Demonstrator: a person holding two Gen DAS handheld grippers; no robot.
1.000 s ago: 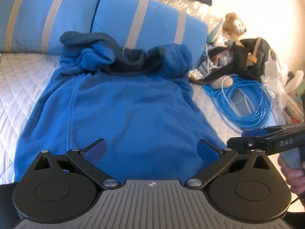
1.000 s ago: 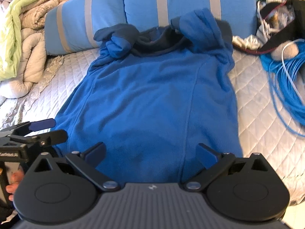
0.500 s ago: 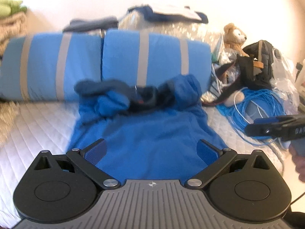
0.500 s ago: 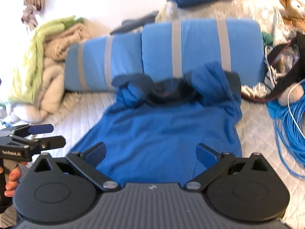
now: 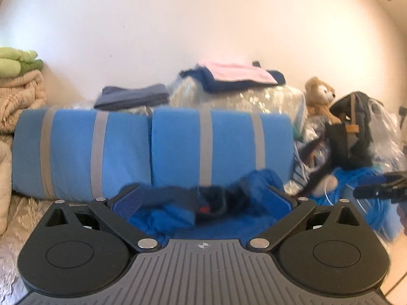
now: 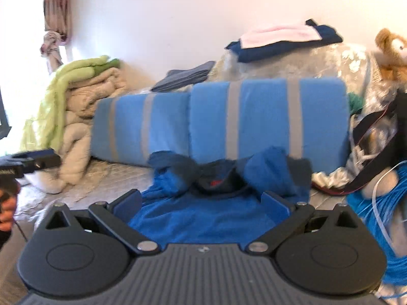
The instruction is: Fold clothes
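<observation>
A blue fleece top (image 6: 203, 218) with a dark collar (image 6: 218, 183) lies flat on the white quilted bed (image 6: 101, 175), its sleeves bunched near the pillows. In the left wrist view the same top (image 5: 178, 218) shows low between the fingers. My left gripper (image 5: 202, 200) is open, its blue pads wide apart with nothing between them. My right gripper (image 6: 201, 203) is likewise open and holds nothing. Both point nearly level over the garment's near end. Each gripper shows at the edge of the other's view: the right gripper (image 5: 381, 190), the left gripper (image 6: 28, 162).
Two blue pillows with grey stripes (image 6: 229, 122) stand behind the top. Folded beige and green blankets (image 6: 84, 96) pile at the left. Folded clothes (image 6: 285, 40) rest on a plastic-wrapped bundle. A teddy bear (image 5: 319, 99), black bag (image 5: 353, 129) and blue cable coil (image 6: 381, 203) crowd the right.
Both cameras have tilted up and drawn back: the top, which filled the views a second ago, now shows only low in frame, with wall and pillows above. Both grippers stayed open.
</observation>
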